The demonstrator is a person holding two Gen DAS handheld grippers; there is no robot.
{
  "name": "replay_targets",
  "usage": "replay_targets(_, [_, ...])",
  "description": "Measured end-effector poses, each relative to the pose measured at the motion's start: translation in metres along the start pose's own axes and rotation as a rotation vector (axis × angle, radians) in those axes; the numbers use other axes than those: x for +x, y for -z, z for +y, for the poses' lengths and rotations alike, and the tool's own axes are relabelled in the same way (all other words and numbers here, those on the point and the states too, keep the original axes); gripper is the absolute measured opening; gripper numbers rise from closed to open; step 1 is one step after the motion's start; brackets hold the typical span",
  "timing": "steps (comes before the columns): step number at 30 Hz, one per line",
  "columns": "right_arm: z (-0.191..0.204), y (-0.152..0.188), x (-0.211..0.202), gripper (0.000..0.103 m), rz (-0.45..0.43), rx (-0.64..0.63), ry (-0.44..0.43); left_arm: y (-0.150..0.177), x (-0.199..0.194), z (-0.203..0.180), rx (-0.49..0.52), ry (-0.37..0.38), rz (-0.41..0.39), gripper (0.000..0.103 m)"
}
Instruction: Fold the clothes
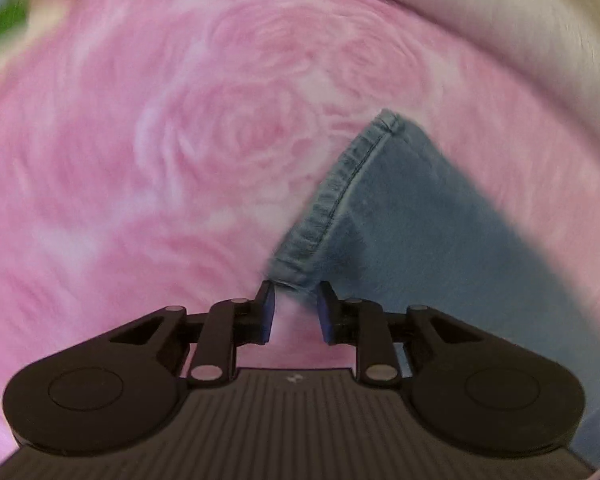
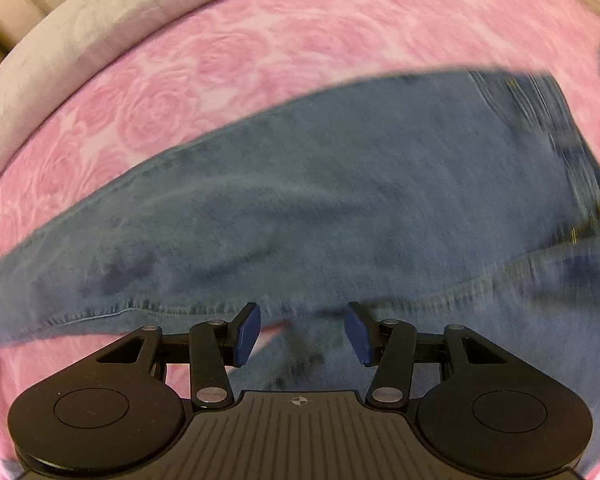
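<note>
**Jeans laid flat, both grippers poised at their near edge**

The jeans [image 2: 340,184] lay spread on a pink rose-print blanket [image 2: 228,56], their long axis running crosswise to the right gripper's line of sight, with the waistband end to its right and the leg tapering away to its left. In the left wrist view the leg hem [image 1: 340,196] ran diagonally up and to the right, its near corner just ahead of the fingertips. The left gripper [image 1: 296,304] stood partly open, its blue pads a narrow gap apart and holding nothing; the hem corner lay at the mouth of that gap, though contact could not be confirmed through the blur. The right gripper [image 2: 302,332] stood wider open, also empty, directly over the stitched near edge at mid-length. A pale upholstered surface [image 2: 80,36] bordered the blanket beyond. Judged from this layout, the left gripper was nearer the hem end, so any lengthwise fold would begin there.
</note>
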State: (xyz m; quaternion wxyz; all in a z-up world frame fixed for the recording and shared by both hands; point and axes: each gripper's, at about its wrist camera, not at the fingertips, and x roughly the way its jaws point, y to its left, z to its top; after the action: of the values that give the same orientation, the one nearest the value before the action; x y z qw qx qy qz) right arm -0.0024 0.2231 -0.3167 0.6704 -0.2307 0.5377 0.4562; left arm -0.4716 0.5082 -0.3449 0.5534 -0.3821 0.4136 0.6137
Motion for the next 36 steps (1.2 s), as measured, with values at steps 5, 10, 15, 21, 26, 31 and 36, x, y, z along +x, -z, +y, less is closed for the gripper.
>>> replay_targets(5, [0.022, -0.047, 0.013, 0.051, -0.078, -0.198, -0.025, -0.031, -0.024, 0.016, 0.010, 0.077, -0.130, 0.042])
replay_targets(10, [0.055, -0.090, 0.056, 0.051, -0.085, -0.417, -0.094, -0.074, 0.013, 0.005, -0.014, 0.240, -0.096, 0.052])
replay_targets(15, [0.077, -0.108, 0.099, 0.051, -0.075, -0.602, -0.116, -0.091, 0.054, -0.014, 0.026, 0.285, -0.054, 0.051])
replay_targets(21, [0.088, -0.107, 0.139, 0.051, -0.049, -0.728, -0.143, -0.073, 0.055, -0.032, 0.184, 0.318, -0.148, 0.016])
replay_targets(26, [0.097, -0.098, 0.134, 0.004, -0.068, -0.900, -0.145, -0.066, 0.045, -0.039, 0.240, 0.302, -0.269, 0.015])
replay_targets(31, [0.104, -0.094, 0.130, 0.002, -0.238, -0.914, -0.034, -0.072, 0.055, -0.056, 0.260, 0.203, -0.316, 0.016])
replay_targets(36, [0.110, -0.089, 0.143, 0.022, -0.235, -0.790, 0.050, -0.077, 0.053, -0.062, 0.228, 0.120, -0.339, 0.022])
